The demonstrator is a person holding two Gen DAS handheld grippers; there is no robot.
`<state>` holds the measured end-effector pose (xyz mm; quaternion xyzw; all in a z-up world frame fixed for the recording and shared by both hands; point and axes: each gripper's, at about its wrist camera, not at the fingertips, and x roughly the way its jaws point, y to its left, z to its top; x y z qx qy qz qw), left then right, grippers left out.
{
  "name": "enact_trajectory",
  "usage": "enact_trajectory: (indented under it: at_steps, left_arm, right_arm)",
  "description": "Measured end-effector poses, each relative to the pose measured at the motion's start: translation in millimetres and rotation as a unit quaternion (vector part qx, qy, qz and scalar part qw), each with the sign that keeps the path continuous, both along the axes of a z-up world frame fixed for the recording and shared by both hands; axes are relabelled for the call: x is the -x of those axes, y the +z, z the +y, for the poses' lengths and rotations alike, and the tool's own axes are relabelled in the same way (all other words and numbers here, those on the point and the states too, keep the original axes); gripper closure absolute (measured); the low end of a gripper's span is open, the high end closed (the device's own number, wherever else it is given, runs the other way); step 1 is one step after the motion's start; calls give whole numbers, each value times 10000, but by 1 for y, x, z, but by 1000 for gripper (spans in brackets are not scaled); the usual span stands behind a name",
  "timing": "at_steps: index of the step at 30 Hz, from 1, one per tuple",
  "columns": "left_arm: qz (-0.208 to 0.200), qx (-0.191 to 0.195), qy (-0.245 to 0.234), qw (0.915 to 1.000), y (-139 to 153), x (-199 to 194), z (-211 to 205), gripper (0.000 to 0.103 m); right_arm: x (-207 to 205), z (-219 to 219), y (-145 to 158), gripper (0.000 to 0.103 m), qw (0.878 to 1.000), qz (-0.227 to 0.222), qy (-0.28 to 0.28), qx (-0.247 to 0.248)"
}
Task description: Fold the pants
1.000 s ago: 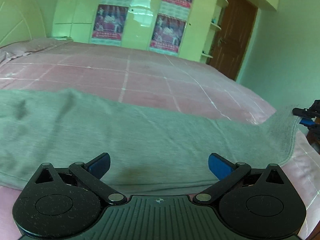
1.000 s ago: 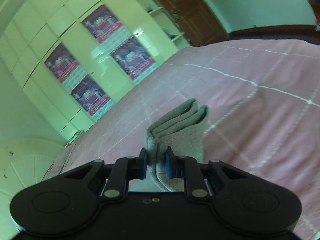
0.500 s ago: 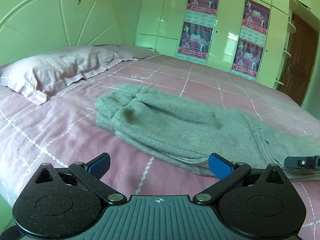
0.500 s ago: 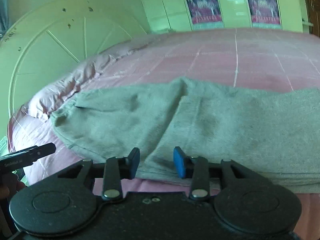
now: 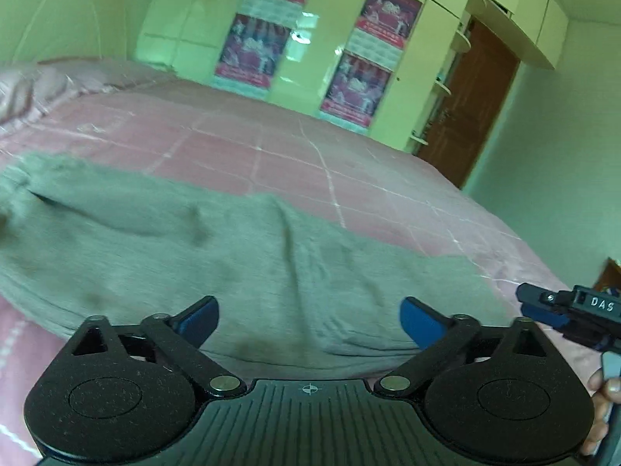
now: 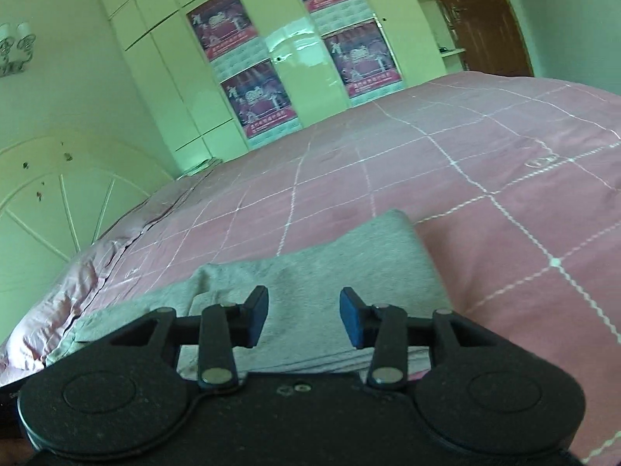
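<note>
The grey pants [image 5: 217, 248] lie flat across the pink checked bed, folded lengthwise. My left gripper [image 5: 308, 320] is wide open and empty, just above the pants' near edge. My right gripper [image 6: 303, 316] is open and empty over the pants [image 6: 322, 283] near their right end. The right gripper's tip [image 5: 559, 306] shows at the right edge of the left wrist view, beyond the pants' end.
The pink bedsheet [image 6: 485, 178] stretches beyond the pants. A pillow [image 5: 27, 85] lies at the far left by the headboard [image 6: 50, 202]. Wardrobe doors with posters [image 5: 306, 39] stand behind the bed, and a brown door [image 5: 473, 101] at the right.
My right gripper let go of the pants, which it held bunched a second ago, and opened. Both grippers have shifted over the laid-out pants; the left stayed open.
</note>
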<state>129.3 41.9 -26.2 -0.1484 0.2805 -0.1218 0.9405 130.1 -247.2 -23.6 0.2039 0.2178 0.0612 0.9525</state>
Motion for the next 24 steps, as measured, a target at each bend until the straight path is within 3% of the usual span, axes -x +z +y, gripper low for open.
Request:
enact_trajectory:
  at_steps: [1,4,6,10,14,16,19,24]
  left_arm:
    - [101,-43,-123,9999,-1,-5,-12,35]
    - [388,-158,-119,9991,-5,-16,-36,36]
    - [609,-21,-75,9981,-11,-22,-42,36]
    - [707,8,-63,9975,-14,-27,-51,45]
    - [1003,326,97,9944,-26,-33,-44,46]
    - [1006,295,194,9943,-25,-31,-42,57]
    - [815,169,228,9963,-16,-25,-45,57]
    - [862,35,59,9963,-14,-28,-54,57]
  right_arm:
    - [0,-1,-4,67,10000,10,-55,-20]
    - [6,-8,-15,67,9999,0,-119,-79]
    - [9,-15,-21,67,9998,-11,-165,-132]
    - [10,-25,-27,65,9992,-41,-244,-304]
    - [11,-33,-31,63,9987,-55,-280,-430]
    - [12,-33,-32,63,9987,-47,-263,-438]
    - [12,-34,-31,61,9986,-109,-264,-447]
    - [10,-34,-33,61,9983,-62,-255,-527]
